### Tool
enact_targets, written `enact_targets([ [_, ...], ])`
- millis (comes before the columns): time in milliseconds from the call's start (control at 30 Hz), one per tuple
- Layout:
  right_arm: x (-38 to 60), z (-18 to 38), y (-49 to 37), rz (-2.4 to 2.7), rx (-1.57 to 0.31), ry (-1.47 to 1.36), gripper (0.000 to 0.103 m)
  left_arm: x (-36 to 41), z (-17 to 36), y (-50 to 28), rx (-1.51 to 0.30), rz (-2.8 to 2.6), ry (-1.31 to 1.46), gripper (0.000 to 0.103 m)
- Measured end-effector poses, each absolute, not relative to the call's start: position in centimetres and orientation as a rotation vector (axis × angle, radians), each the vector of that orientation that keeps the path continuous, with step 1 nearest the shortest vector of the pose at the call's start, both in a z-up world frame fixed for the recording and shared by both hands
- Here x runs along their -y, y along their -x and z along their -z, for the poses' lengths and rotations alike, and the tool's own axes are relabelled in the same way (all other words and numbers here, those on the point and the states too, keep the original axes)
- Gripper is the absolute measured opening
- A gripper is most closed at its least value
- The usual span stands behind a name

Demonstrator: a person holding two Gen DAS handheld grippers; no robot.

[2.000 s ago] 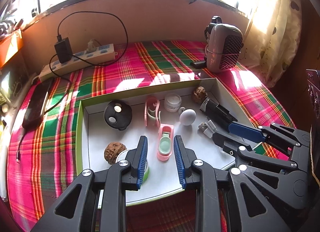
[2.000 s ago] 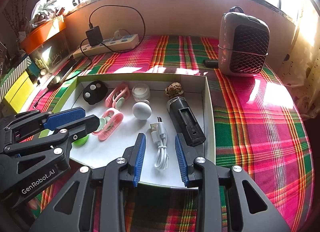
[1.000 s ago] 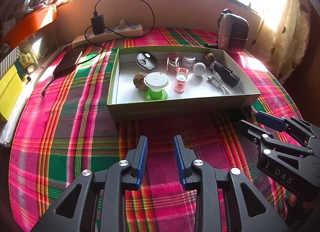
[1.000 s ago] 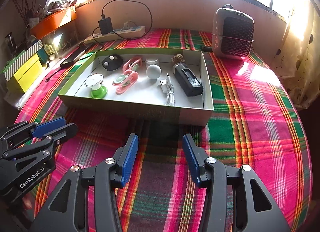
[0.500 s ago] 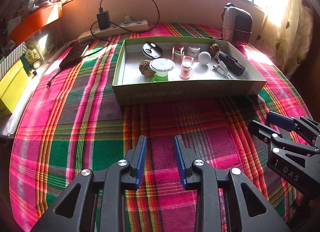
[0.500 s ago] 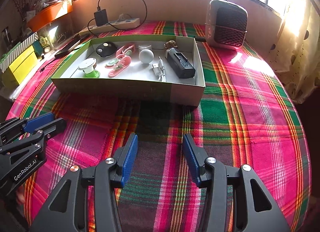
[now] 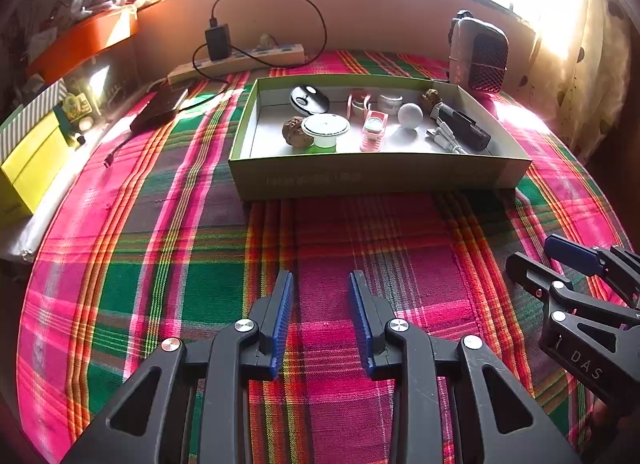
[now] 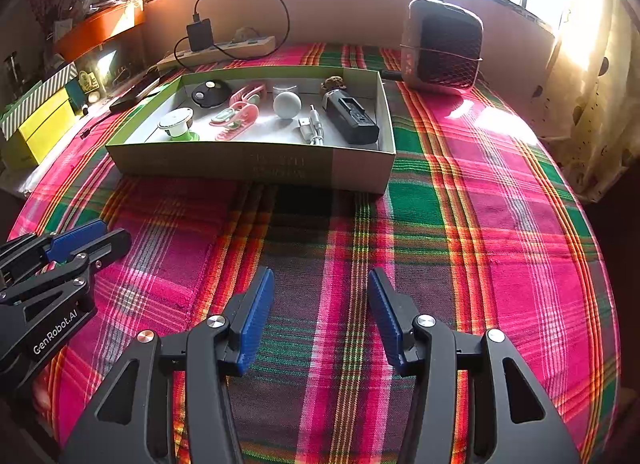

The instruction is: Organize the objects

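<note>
A shallow green box [image 7: 376, 177] [image 8: 256, 161] stands on the plaid cloth. It holds a black round device [image 7: 309, 100], two walnuts [image 7: 297, 132], a white disc on a green base [image 7: 325, 128], pink clips [image 7: 374, 125], a white ball [image 7: 410, 115], a white cable [image 8: 312, 127] and a black rectangular device [image 8: 352, 116]. My left gripper [image 7: 321, 320] is open and empty, well in front of the box. My right gripper [image 8: 320, 314] is open and empty, also in front of the box, and shows at the right of the left wrist view [image 7: 568, 264].
A small heater [image 8: 442, 45] stands behind the box at the right. A power strip with a black charger [image 7: 240, 57] lies along the back wall. A dark phone [image 7: 160, 107] lies left of the box. Yellow boxes [image 7: 28, 159] sit at the far left.
Both grippers have pulled back from over the box toward the near side of the table. The right gripper's jaws have opened a little wider. The objects in the box have not moved.
</note>
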State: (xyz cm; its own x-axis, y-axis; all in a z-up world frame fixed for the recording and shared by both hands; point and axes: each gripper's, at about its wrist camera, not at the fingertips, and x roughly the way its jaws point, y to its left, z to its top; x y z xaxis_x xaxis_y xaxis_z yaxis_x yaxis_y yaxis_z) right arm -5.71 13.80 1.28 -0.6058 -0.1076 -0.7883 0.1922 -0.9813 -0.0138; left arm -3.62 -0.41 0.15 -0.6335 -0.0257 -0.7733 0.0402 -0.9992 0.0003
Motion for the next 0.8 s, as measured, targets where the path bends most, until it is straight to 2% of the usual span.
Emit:
enact_targets([
  [800, -13.77, -1.25, 5.74, 2.671, -0.139, -1.302, 0.052, 0.28, -0.21, 3.59, -0.025, 2.806, -1.328, 0.027],
])
